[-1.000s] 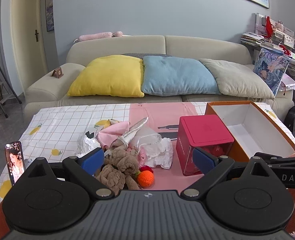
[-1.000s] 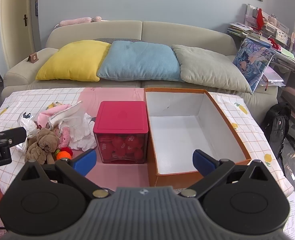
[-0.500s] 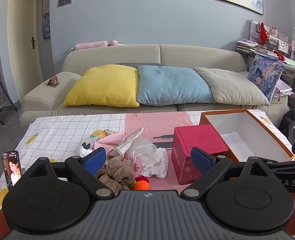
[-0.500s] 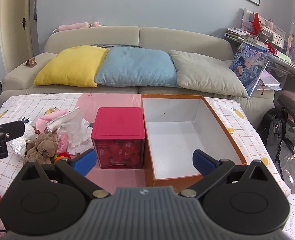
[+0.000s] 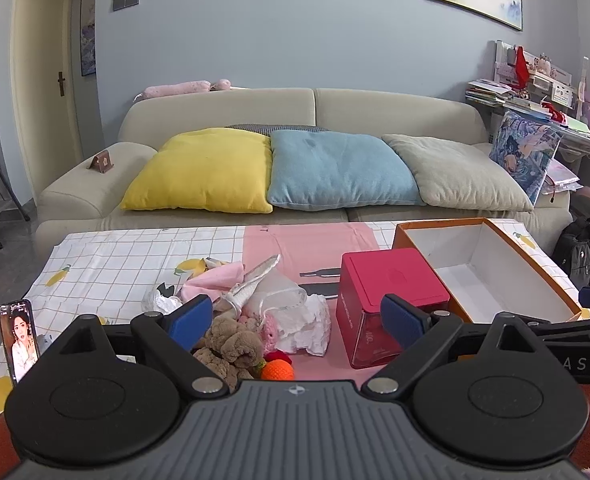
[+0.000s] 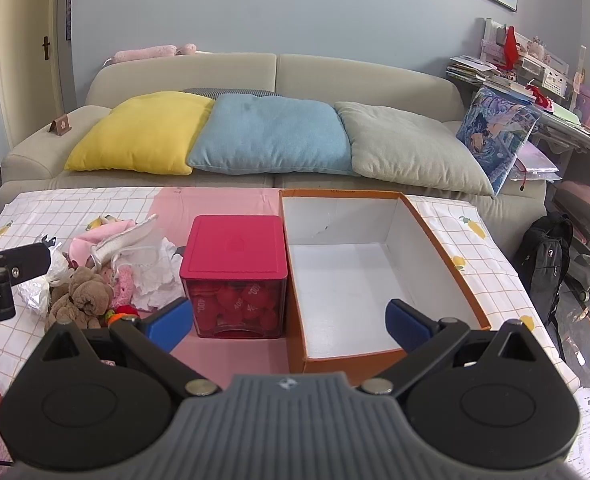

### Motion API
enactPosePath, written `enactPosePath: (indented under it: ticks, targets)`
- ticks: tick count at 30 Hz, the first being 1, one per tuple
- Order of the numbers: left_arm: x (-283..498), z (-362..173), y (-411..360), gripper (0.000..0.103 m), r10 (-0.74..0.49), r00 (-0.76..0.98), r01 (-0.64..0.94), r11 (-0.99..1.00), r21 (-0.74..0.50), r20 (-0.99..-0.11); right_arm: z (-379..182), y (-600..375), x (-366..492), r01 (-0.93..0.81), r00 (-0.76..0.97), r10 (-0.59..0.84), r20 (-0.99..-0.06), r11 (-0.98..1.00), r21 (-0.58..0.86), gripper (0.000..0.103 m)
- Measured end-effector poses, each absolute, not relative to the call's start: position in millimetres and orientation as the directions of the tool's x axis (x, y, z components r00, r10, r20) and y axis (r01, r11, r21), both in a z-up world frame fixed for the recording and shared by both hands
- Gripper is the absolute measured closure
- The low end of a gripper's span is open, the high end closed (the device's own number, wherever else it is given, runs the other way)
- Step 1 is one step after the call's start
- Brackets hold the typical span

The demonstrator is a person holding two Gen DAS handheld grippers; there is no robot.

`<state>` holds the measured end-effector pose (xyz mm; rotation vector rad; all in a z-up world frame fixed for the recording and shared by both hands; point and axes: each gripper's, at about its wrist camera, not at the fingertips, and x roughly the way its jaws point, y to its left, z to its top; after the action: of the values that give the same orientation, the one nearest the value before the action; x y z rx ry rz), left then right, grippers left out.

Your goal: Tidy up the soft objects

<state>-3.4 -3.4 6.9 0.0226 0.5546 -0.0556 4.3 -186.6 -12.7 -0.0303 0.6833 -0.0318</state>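
Note:
A pile of soft things lies on the table: a brown plush toy [image 5: 235, 346], a pink cloth [image 5: 215, 282], white crumpled fabric [image 5: 295, 316], a small pink plush and an orange knit ball [image 5: 277, 370]. The pile also shows in the right wrist view [image 6: 91, 292]. An open orange box [image 6: 375, 276] with a white inside stands empty at the right. My left gripper [image 5: 297, 320] is open and empty, above the near edge of the pile. My right gripper [image 6: 289, 322] is open and empty, in front of the box.
A red-lidded clear bin [image 6: 235, 276] of red balls stands between the pile and the box. A phone [image 5: 19, 340] stands upright at the table's left edge. A sofa with yellow, blue and grey cushions [image 5: 335, 168] is behind the table. A black backpack [image 6: 543, 256] sits on the floor at the right.
Both grippers have risen and pulled back a little, so the table objects sit lower and smaller in view. Both stay open and empty. Nothing on the table has moved.

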Motion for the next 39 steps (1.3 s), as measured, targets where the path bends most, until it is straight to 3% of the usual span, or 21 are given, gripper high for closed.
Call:
enactPosePath:
  ticks: [34,39]
  targets:
    - [-3.2,4.3,-4.5,0.000,-0.052,0.841,0.060,0.998,-0.002,-0.538,-16.8,-185.8,5.9,0.015,0.764,-0.042,-0.643,0.999,-0.047,0.003]
    - [-3.6,1.9,-1.1,0.000,-0.088,0.834,0.074,0.996,-0.047,-0.544,-16.5,-184.0,6.8,0.001,0.764,-0.029,-0.645,0.999,-0.044,0.003]
